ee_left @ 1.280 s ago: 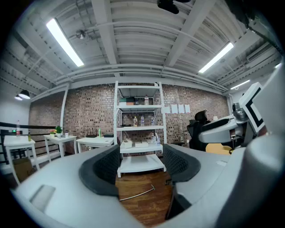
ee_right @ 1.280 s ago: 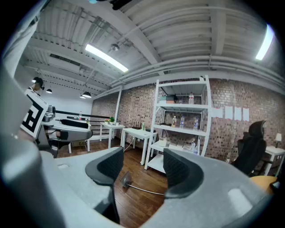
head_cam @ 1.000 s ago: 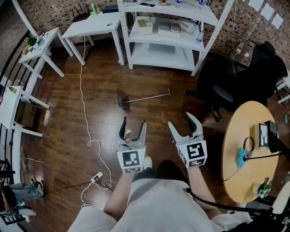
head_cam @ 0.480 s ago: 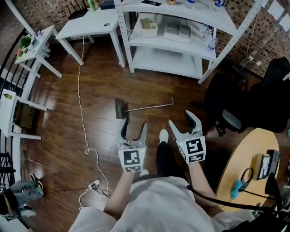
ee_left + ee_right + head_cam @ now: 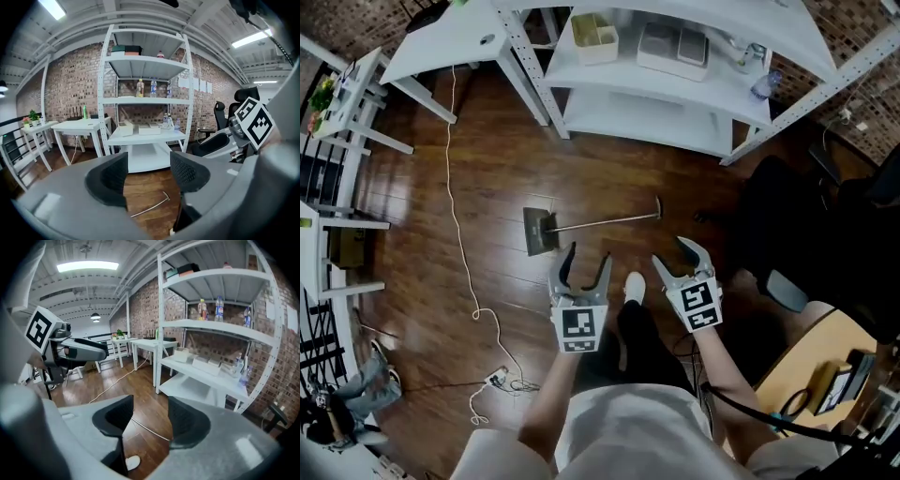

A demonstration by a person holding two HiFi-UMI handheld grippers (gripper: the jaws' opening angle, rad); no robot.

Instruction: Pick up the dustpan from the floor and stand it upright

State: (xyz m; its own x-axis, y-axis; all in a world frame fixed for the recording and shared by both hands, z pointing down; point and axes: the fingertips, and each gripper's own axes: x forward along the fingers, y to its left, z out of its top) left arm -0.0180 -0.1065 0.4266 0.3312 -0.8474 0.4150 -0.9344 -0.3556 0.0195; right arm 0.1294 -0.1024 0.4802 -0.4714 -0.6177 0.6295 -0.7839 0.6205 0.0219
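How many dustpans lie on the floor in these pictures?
1. The dustpan lies flat on the floor before the white shelf unit, handle toward the head view's right. Furniture could hide others.

Fluorescent ceiling strips (image 5: 86, 266) light the room evenly and fairly brightly, leaving a soft sheen on the dark wooden floor (image 5: 487, 169). Both gripper views bow the shelving (image 5: 145, 98) outward, darken at the corners, and blur whatever sits closest to the lens.

This looks like a loft office or lab: brick wall (image 5: 70, 89), white shelving rack (image 5: 147, 136), office chair (image 5: 787, 216), wooden floor (image 5: 487, 234).
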